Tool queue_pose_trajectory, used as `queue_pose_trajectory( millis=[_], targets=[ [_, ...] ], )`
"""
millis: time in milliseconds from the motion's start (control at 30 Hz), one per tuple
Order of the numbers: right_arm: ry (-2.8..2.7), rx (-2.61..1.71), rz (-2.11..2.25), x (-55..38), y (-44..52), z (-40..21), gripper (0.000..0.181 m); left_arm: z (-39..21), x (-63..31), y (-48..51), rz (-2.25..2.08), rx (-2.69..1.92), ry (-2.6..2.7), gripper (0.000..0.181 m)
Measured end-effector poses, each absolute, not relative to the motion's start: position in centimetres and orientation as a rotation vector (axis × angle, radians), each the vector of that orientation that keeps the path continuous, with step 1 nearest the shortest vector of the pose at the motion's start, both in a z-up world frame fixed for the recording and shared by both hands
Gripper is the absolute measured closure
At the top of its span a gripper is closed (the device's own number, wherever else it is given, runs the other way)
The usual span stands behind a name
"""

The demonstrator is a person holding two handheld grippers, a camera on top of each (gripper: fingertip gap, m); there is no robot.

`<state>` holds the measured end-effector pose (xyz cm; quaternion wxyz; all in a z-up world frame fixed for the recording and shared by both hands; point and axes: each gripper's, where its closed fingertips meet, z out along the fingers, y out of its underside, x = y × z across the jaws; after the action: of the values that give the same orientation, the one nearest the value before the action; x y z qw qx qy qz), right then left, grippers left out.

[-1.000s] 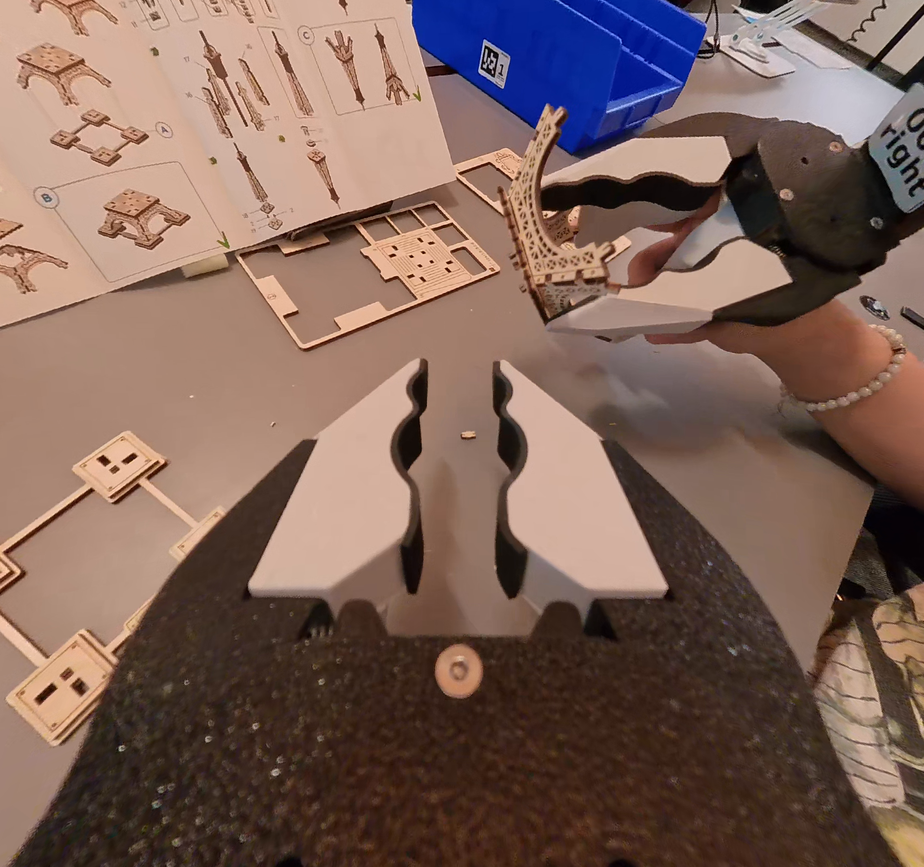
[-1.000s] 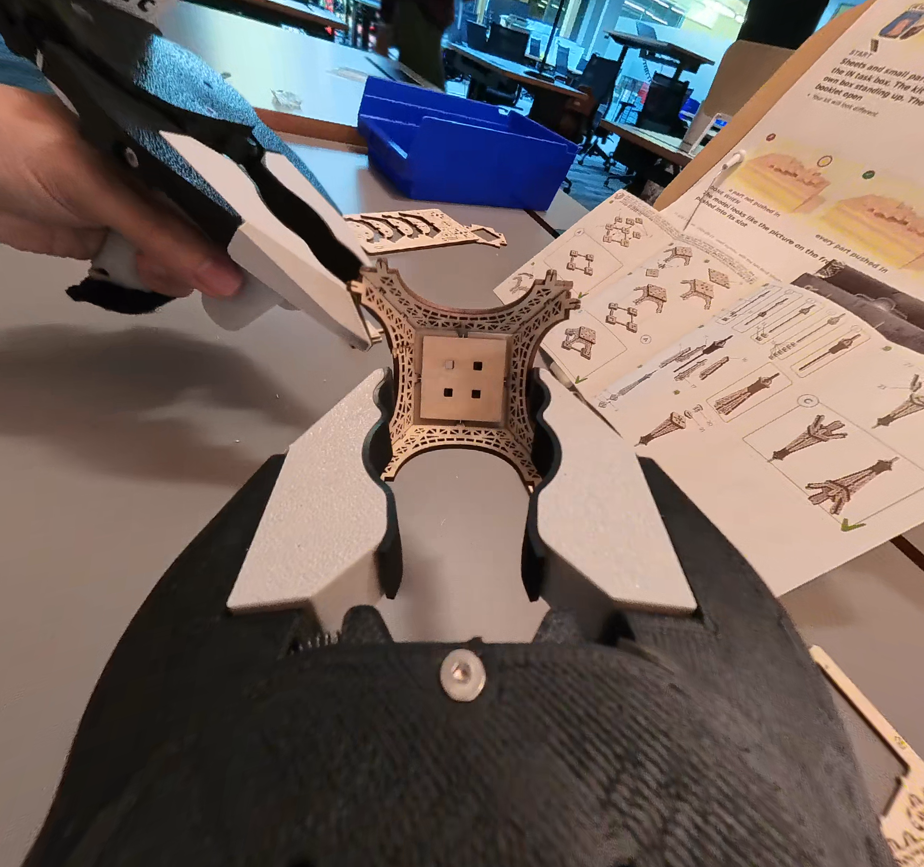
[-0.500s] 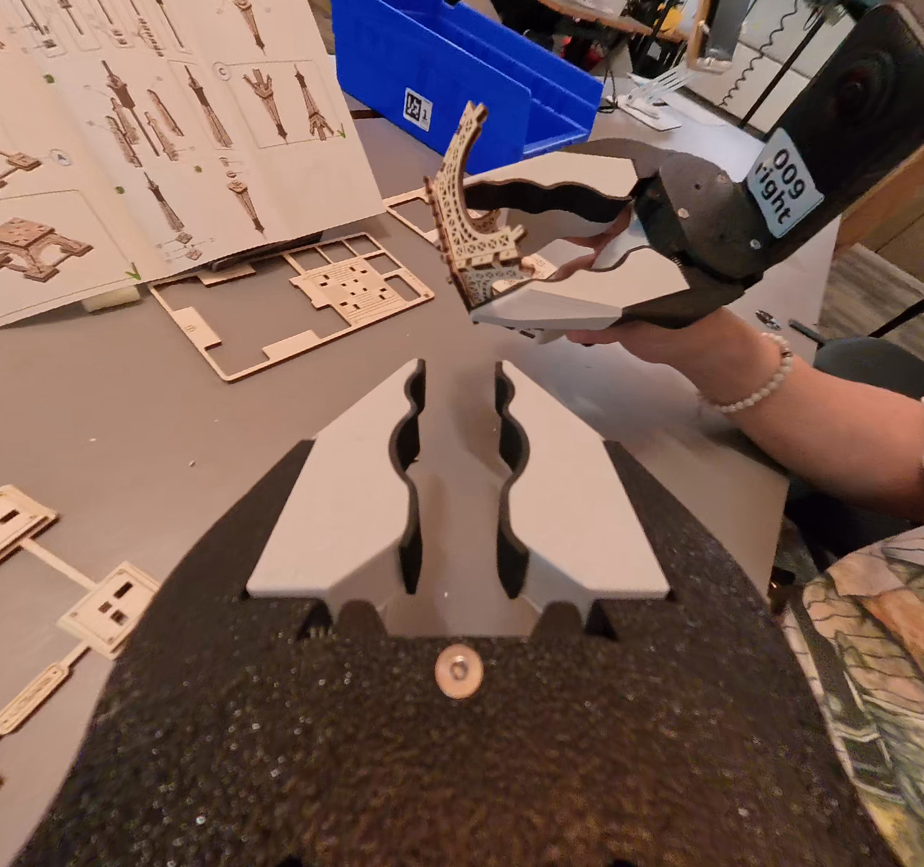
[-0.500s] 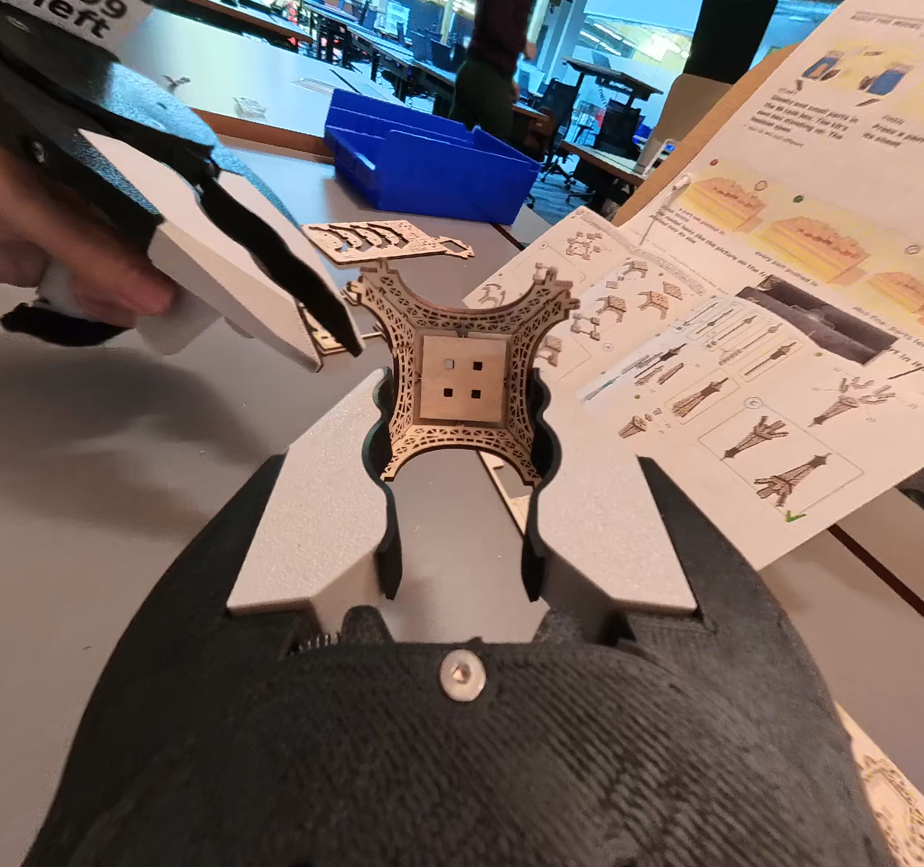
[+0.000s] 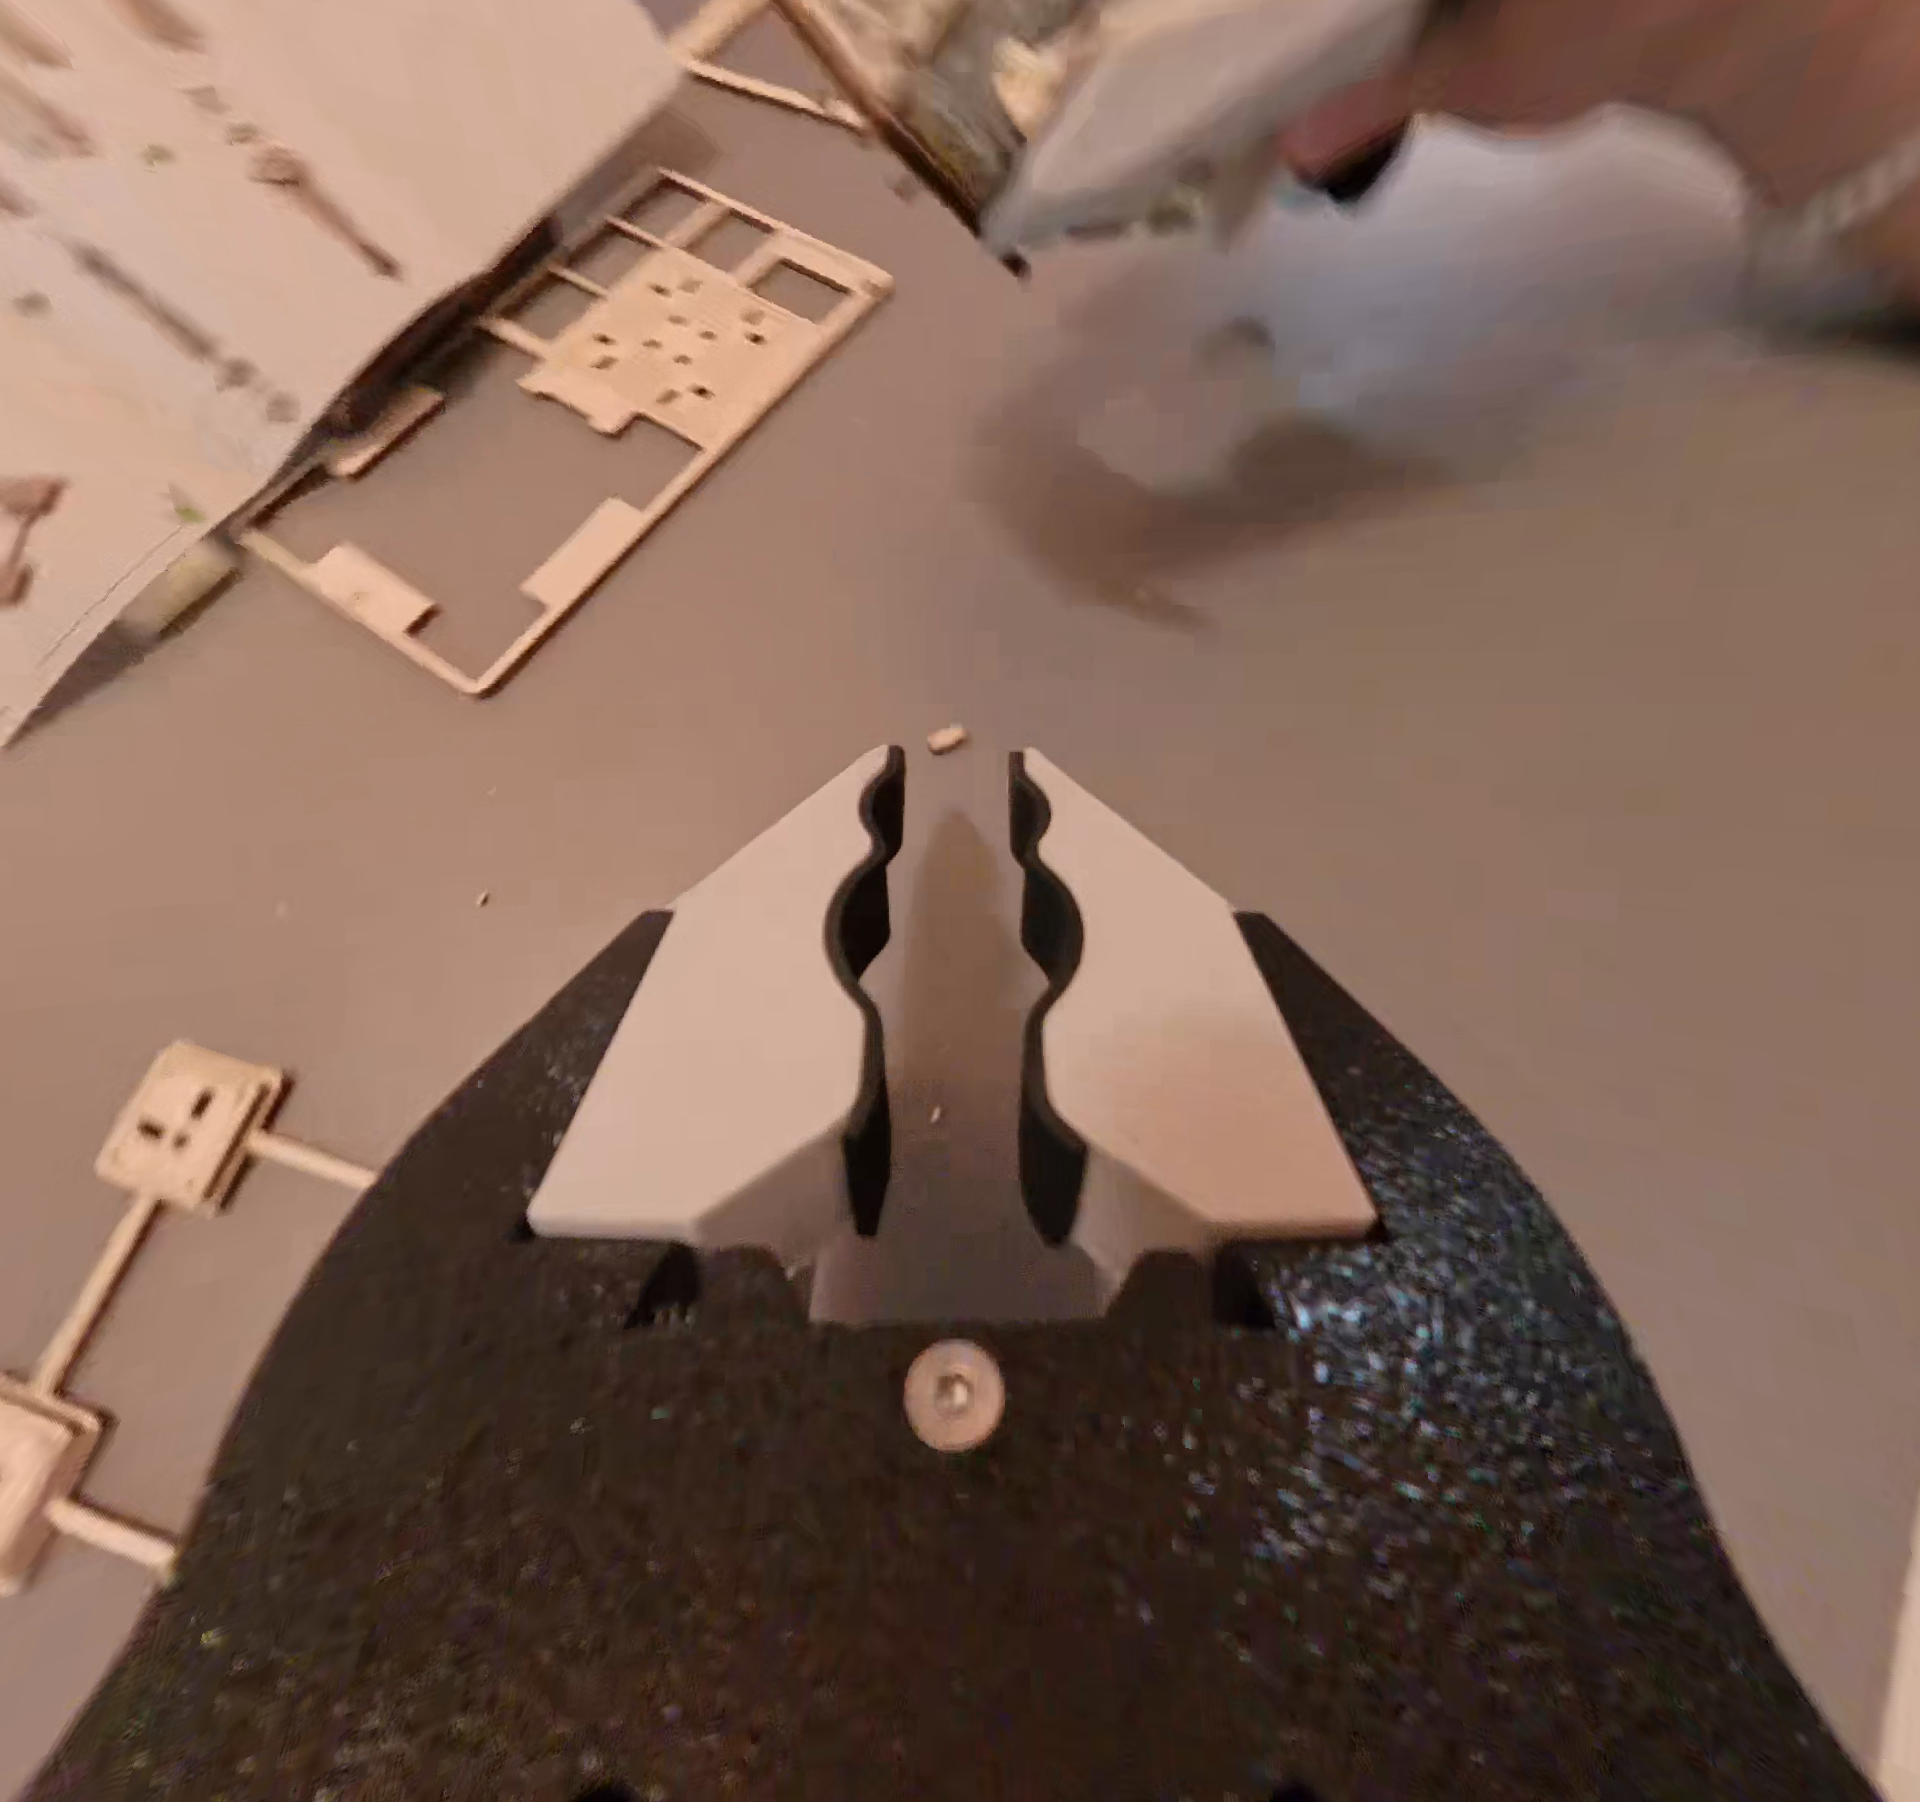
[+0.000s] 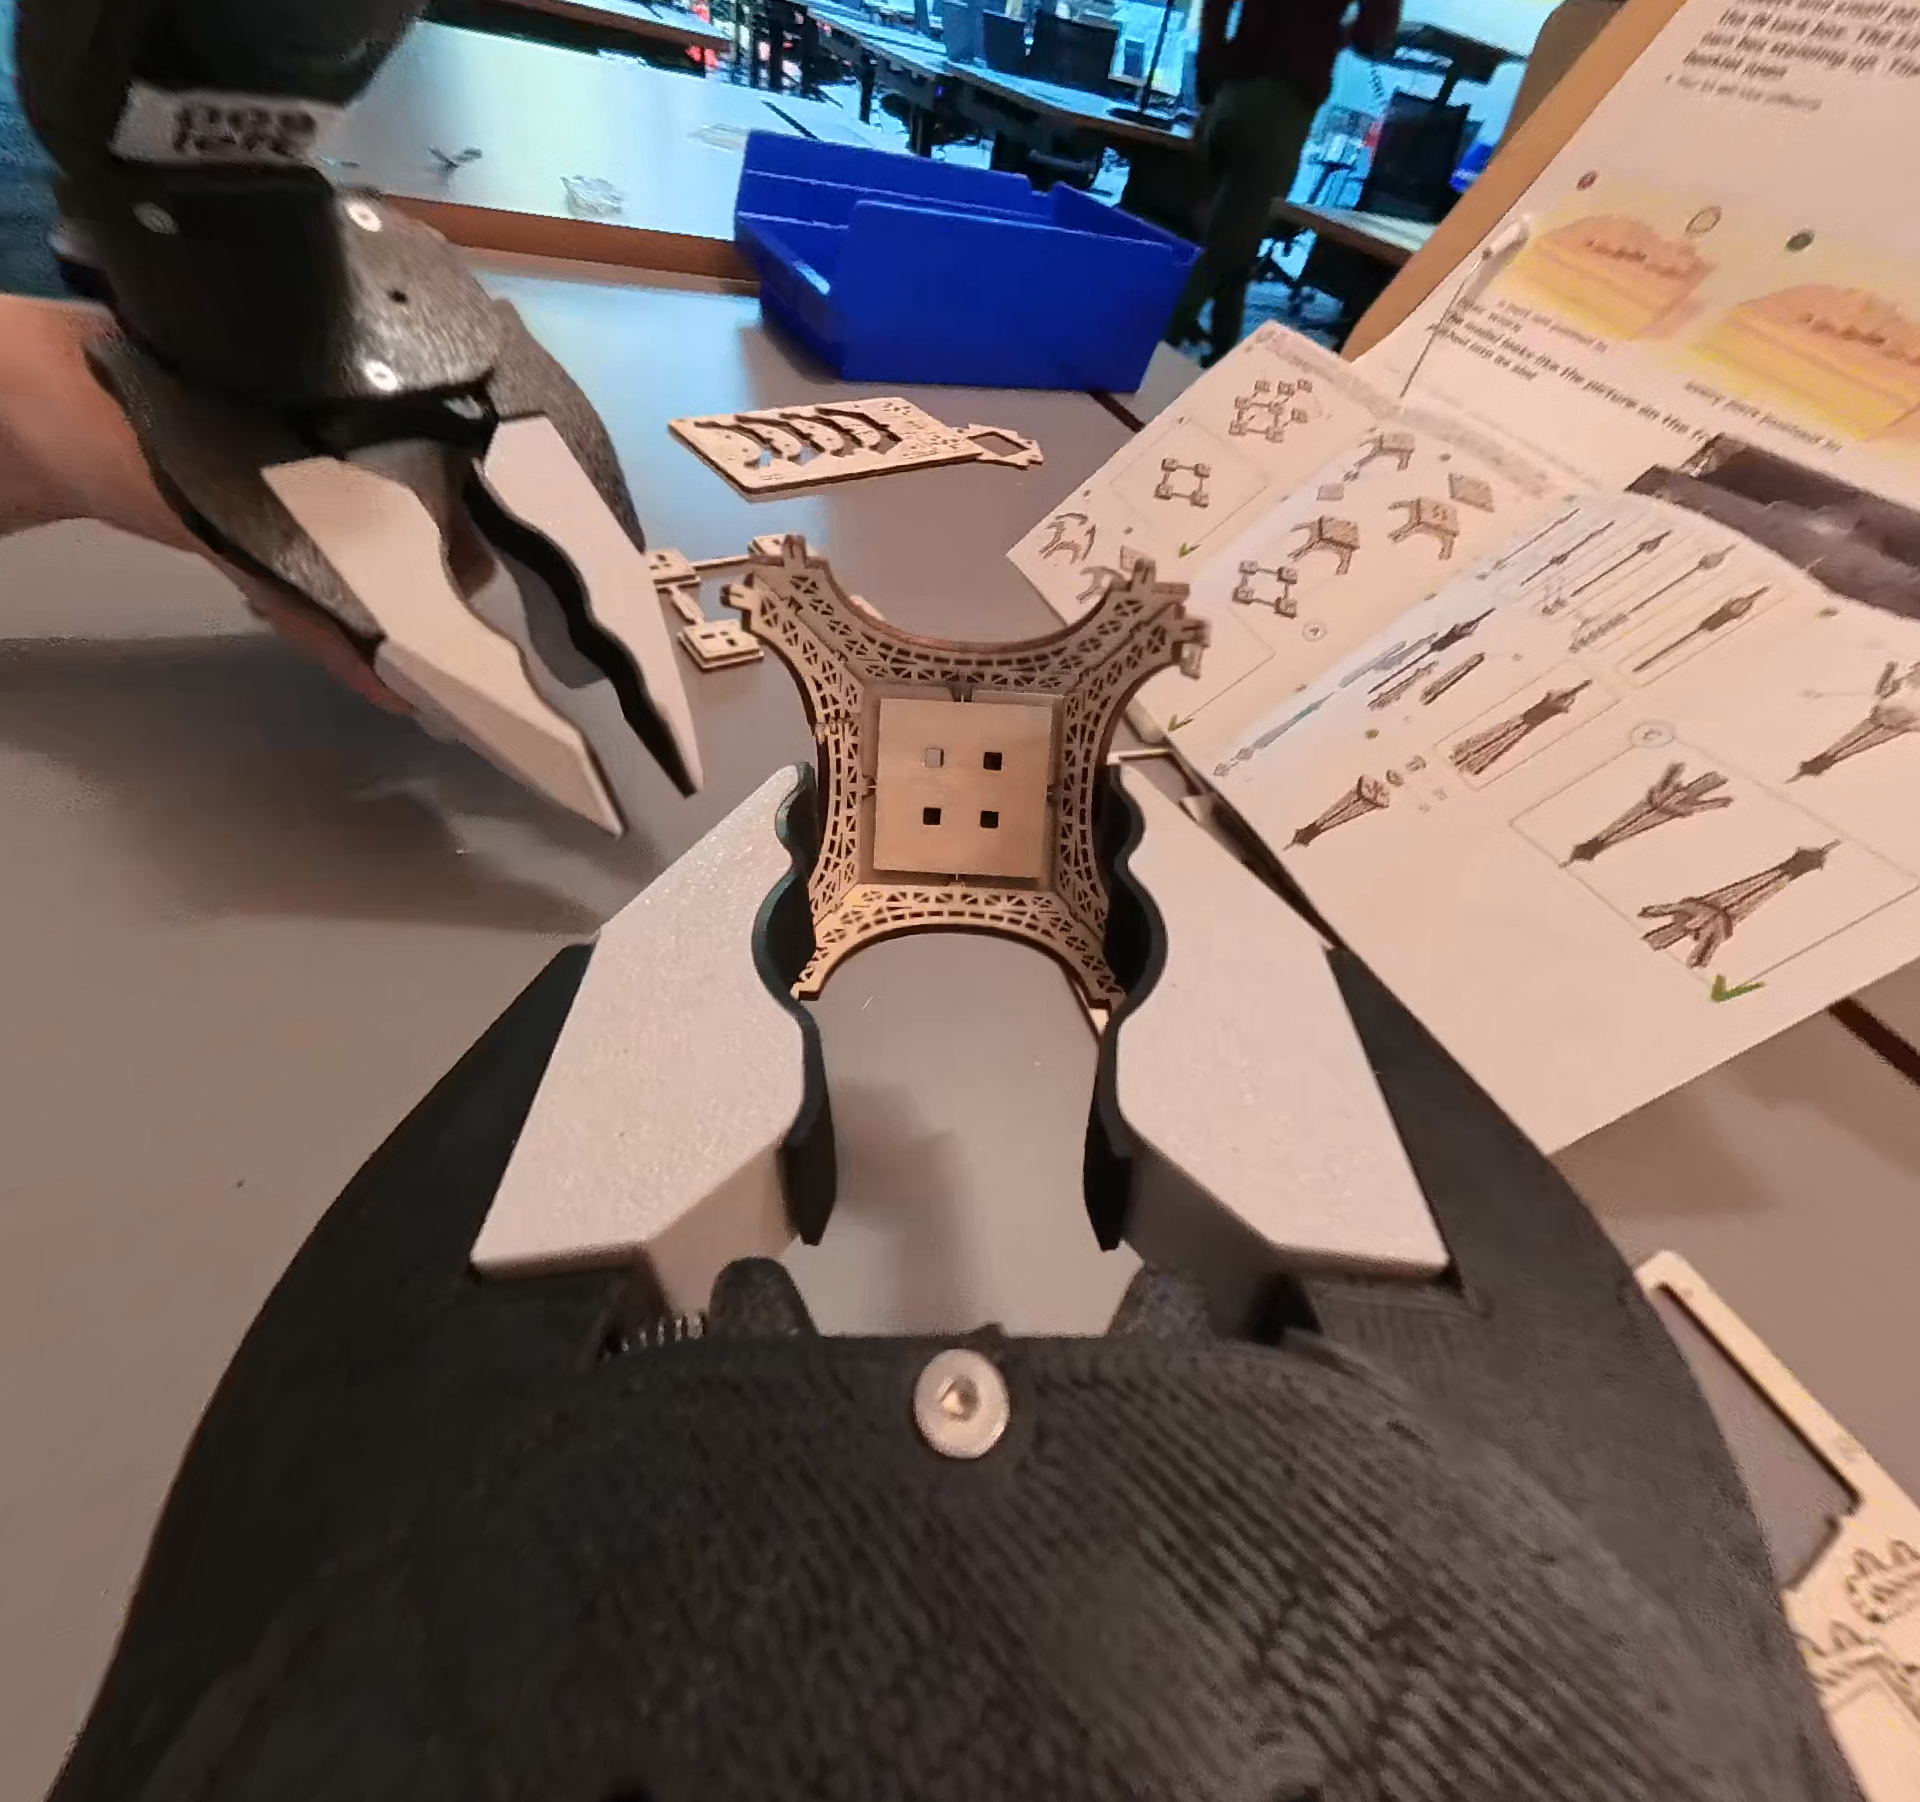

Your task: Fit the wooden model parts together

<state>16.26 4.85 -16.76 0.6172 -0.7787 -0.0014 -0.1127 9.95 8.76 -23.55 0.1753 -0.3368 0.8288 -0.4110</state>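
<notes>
grey table (image 6: 312,973) | blue bin (image 6: 966,287) behind | instruction sheet (image 6: 1558,713) right of tower base (image 6: 961,786)

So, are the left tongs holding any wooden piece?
No, the left tongs are open and empty above the grey table.

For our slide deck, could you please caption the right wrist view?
Right gripper holds a wooden tower base above the table; the left gripper hangs empty beside it.

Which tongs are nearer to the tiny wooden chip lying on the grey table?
Left. The left tongs point down with their tips just short of the chip; the right tongs are raised farther off, holding the tower base.
</notes>
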Motion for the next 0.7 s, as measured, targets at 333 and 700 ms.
queue_pose_trajectory(
  millis=[333, 700],
  targets=[
    [0.019, -1.655, 0.268, 13.8, 3.6, -15.7, 0.129, -25.9, 10.4, 8.3, -1.12, -0.354, 2.647, 0.161],
    [0.122, -1.374, 0.658, 13.7, 2.3, -13.0, 0.129, -26.2, 11.0, 7.6, -1.218, -0.385, 2.768, 0.181]
  ],
)
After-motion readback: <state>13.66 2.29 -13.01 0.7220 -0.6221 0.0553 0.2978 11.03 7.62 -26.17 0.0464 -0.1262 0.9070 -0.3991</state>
